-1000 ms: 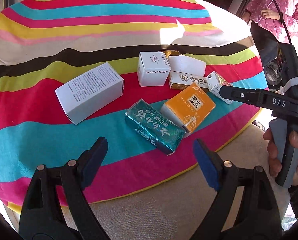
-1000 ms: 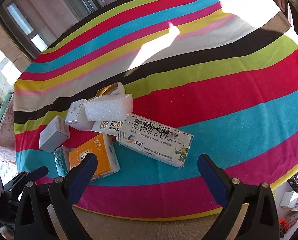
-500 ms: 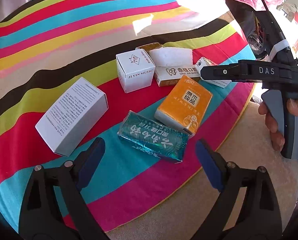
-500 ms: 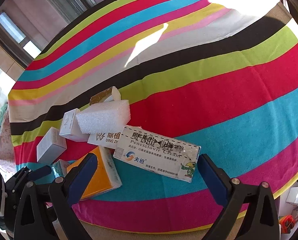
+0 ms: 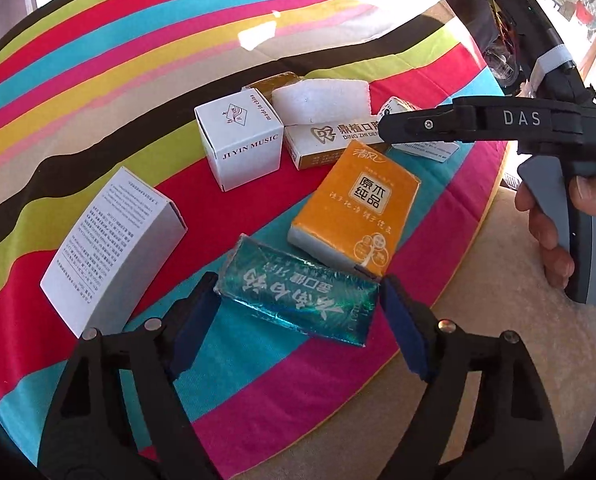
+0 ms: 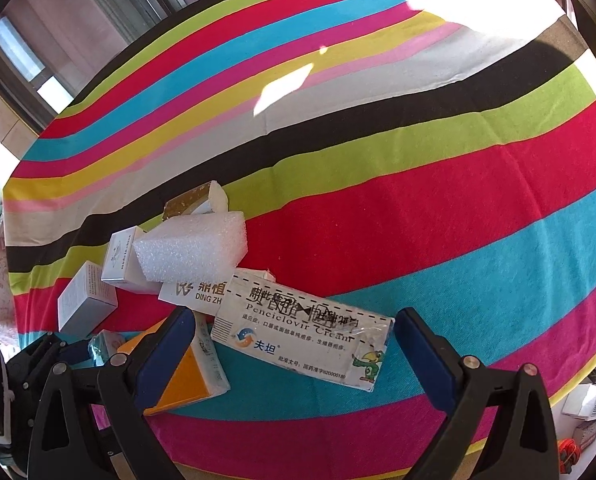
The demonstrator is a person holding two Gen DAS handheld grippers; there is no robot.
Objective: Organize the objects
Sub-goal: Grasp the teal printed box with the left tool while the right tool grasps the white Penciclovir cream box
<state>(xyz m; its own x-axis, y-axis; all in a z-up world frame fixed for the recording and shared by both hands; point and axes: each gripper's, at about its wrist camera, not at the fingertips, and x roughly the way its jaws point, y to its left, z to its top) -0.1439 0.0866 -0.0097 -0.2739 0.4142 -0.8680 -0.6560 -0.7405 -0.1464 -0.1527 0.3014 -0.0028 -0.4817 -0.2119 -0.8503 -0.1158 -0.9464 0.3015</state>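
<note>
Two open grippers flank teal packet (image 5: 298, 300) and cream box (image 6: 302, 336).

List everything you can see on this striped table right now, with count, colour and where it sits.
Striped tablecloth: one, multicoloured, covers table.
Teal foil packet: one, nearest, between left tool's pads.
Orange tissue pack: one, right of centre.
White Penciclovir cream box: one, before the right tool.
White foam block: one, atop the Ding Zhi box.
White Ding Zhi box: one, behind tissue pack.
White Ji Yin Music cube box: one, centre.
White printed box: one, left.
Brown-gold box: one, farthest.
Left tool: open.
Right tool: open.
</note>
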